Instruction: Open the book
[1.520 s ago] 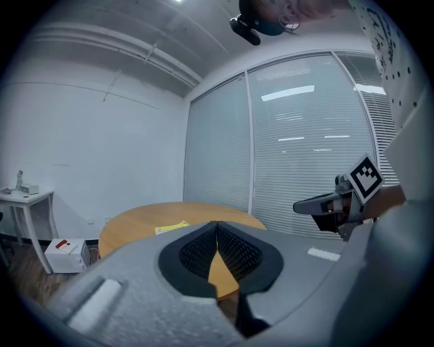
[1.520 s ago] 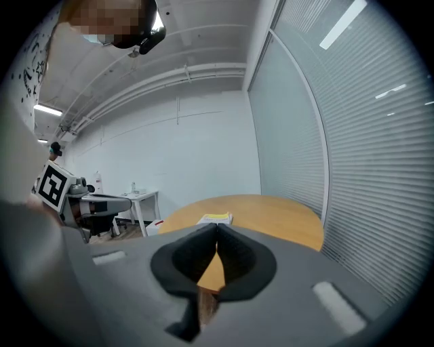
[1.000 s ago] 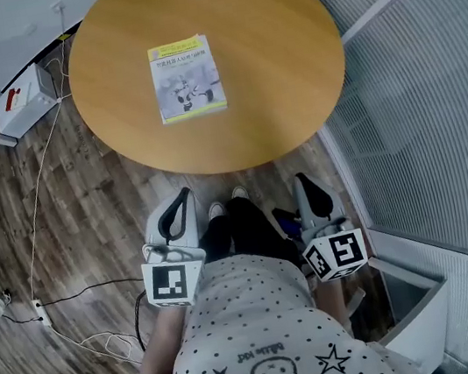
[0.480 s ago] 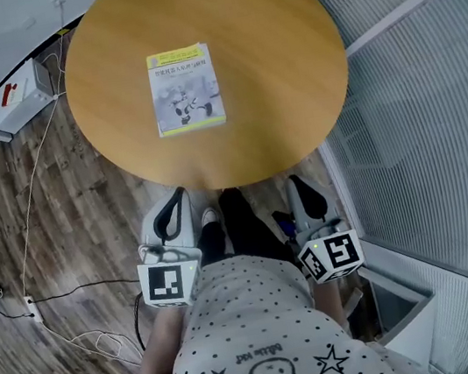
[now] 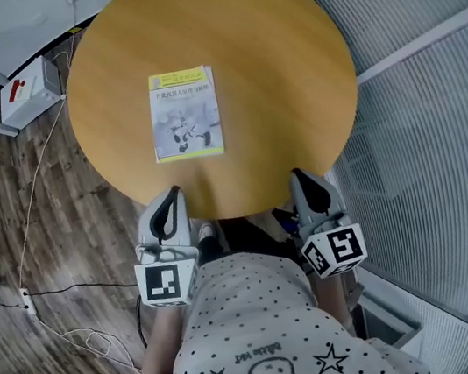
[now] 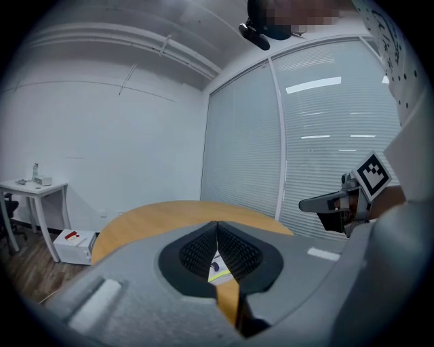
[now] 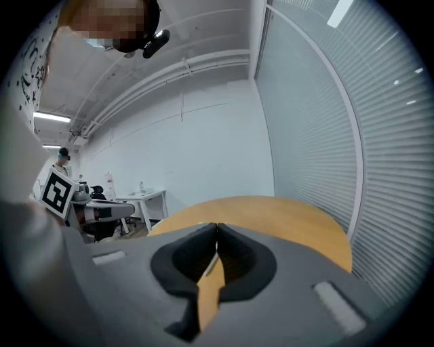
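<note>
A closed book (image 5: 185, 114) with a white and yellow cover lies flat on the round wooden table (image 5: 285, 66), left of its middle. Both grippers hover at the table's near edge, short of the book and apart from it. My left gripper (image 5: 172, 193) is shut and empty, below the book's lower left corner. My right gripper (image 5: 296, 175) is shut too, further to the right. In the left gripper view the jaws (image 6: 217, 224) touch, and a bit of the book (image 6: 218, 266) shows below them. The right gripper view has the jaws (image 7: 217, 228) closed over bare tabletop (image 7: 285, 217).
A white box (image 5: 27, 92) and cables (image 5: 33, 215) lie on the wooden floor at the left. A glass wall with blinds (image 5: 433, 104) runs close along the table's right side. A white desk (image 6: 34, 186) stands by the far wall.
Both grippers have moved forward from over the floor to the table's near edge. The table and book now sit closer in the head view. The jaws stayed shut.
</note>
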The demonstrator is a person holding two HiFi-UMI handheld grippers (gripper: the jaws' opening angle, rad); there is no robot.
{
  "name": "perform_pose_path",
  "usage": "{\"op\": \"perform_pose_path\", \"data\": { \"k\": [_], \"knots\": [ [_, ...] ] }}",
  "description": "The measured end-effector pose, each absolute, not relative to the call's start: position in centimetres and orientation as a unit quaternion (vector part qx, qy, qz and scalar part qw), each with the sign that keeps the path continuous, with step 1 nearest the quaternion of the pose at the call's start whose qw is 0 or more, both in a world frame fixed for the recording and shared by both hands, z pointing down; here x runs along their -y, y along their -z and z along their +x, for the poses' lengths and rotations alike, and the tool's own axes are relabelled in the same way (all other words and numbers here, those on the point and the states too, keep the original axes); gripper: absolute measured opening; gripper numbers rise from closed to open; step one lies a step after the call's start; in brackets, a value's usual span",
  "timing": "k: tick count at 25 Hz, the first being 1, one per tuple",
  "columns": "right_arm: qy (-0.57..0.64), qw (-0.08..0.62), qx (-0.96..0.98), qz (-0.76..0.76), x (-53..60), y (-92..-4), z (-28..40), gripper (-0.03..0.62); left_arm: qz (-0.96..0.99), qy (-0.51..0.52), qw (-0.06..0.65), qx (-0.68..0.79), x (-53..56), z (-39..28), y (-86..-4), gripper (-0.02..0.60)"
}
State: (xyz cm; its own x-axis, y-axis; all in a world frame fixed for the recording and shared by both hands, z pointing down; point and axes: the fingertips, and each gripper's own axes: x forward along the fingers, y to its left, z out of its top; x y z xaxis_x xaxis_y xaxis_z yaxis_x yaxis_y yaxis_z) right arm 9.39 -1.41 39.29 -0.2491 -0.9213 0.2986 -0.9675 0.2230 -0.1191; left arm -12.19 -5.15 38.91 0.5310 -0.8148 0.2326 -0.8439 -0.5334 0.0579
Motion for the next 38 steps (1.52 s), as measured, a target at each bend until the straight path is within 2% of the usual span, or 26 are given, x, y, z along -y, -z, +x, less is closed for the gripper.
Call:
{"op": "perform_pose_path", "data": {
  "k": [18, 38],
  "knots": [
    [-0.158, 0.082, 0.808, 0.562, 8.6, -41.5, 16.8, 0.005, 0.837, -0.112, 0.077, 0.529, 10.1, -6.5, -39.4, 0.011],
    [-0.152, 0.06, 0.809, 0.564, 8.2, -40.8, 16.6, 0.005, 0.843, -0.108, 0.054, 0.524, 10.1, -6.2, -38.2, 0.011]
  ]
}}
